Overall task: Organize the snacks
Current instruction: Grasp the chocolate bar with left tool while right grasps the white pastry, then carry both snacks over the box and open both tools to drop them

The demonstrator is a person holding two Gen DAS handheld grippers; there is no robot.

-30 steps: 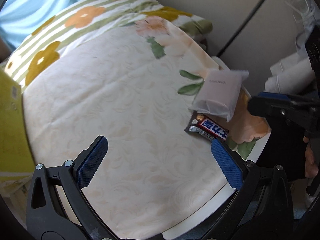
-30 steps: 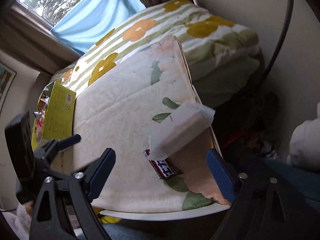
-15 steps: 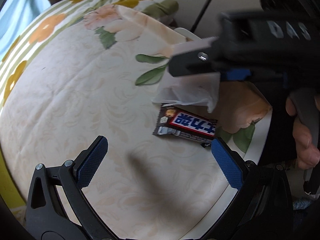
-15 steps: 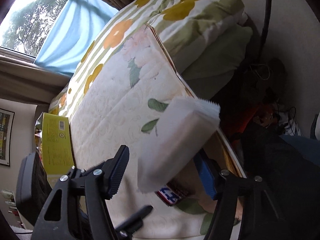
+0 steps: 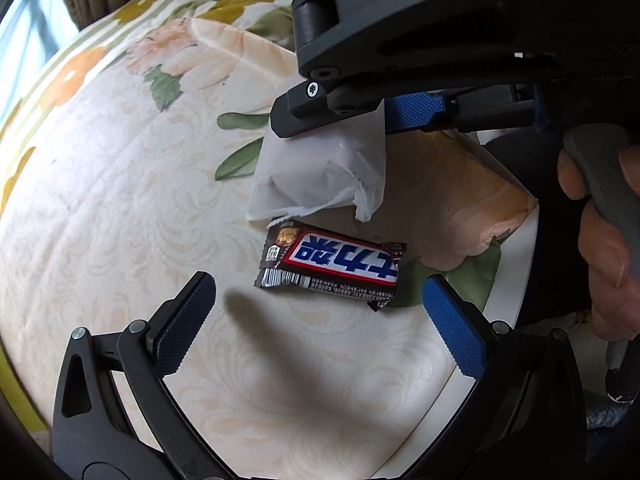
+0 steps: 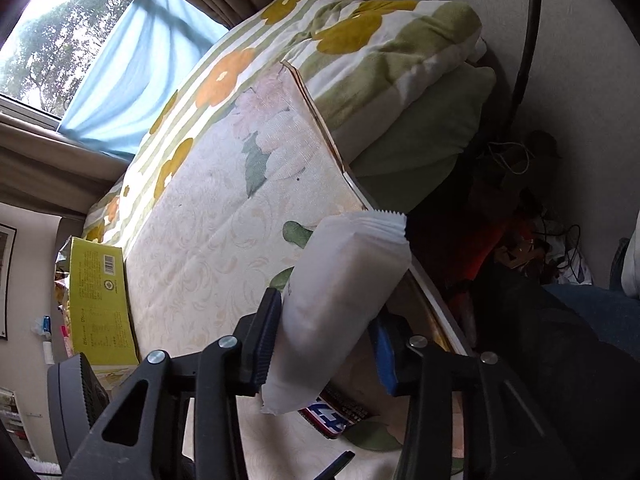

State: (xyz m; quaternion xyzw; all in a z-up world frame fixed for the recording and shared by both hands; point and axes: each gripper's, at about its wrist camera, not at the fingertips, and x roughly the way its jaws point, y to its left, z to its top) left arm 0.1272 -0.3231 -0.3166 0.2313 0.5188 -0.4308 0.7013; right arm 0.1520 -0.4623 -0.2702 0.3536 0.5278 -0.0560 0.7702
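A white snack packet [image 6: 340,300] sits between the fingers of my right gripper [image 6: 326,344], which is shut on it and holds it just above the table. It also shows in the left wrist view [image 5: 320,168] under the right gripper's black body. A brown chocolate bar with a red, white and blue label [image 5: 332,268] lies flat on the floral cloth, just below the packet. My left gripper [image 5: 316,320] is open and empty, its blue pads on either side of the bar and a little nearer to me.
The round table [image 5: 516,280] has a cream floral cloth; its white rim is close on the right. A yellow-green box [image 6: 100,300] stands at the table's far side. A flowered quilt [image 6: 320,40] lies beyond. Cables and clutter [image 6: 520,240] lie on the floor.
My right gripper has closed on the white packet and lifted it slightly. My left gripper has moved closer to the chocolate bar, which has not moved.
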